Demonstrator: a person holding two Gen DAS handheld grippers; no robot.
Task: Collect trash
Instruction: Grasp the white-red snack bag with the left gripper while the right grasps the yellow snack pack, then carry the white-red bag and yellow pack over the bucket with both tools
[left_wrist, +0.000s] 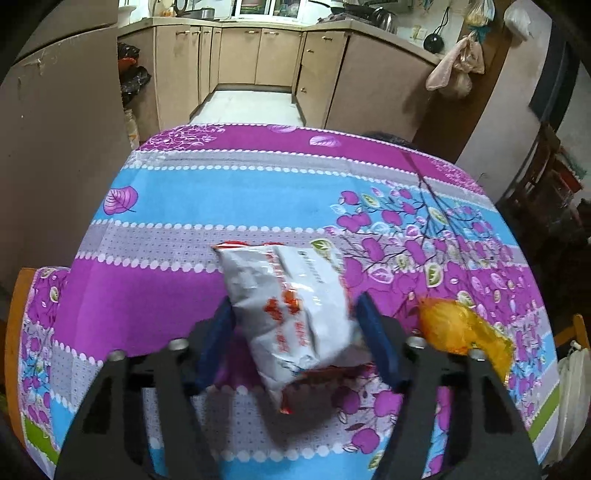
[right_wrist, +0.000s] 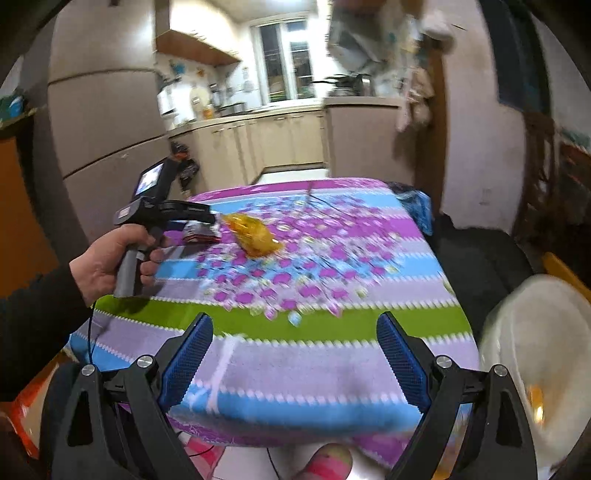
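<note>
- The step in hand, as I judge it, is the pickup of the first piece of trash: the left tongs (left_wrist: 293, 332) straddle a crumpled white snack wrapper with red print (left_wrist: 291, 314) lying on the worktop (left_wrist: 184, 206), which is covered by a flowered purple and blue cloth.
- The blue pads (left_wrist: 376, 339) stand about half open, each close against a side of the wrapper; whether they already press on it I cannot tell.
- A crumpled orange plastic wrapper (left_wrist: 461, 332) lies just beside the white one, to its right, untouched.
- The right tongs (right_wrist: 295, 365) are wide open and empty, hovering over the near edge of the worktop, well apart from the orange wrapper.
- A white plastic bag or bin liner (right_wrist: 535, 350) gapes at the right of the worktop, probably where the trash goes.
- Next, I would expect the left tongs to close firmly, lift the wrapper clear, and carry it towards that bag; thin foil could slip, so the grip needs to bite well.
</note>
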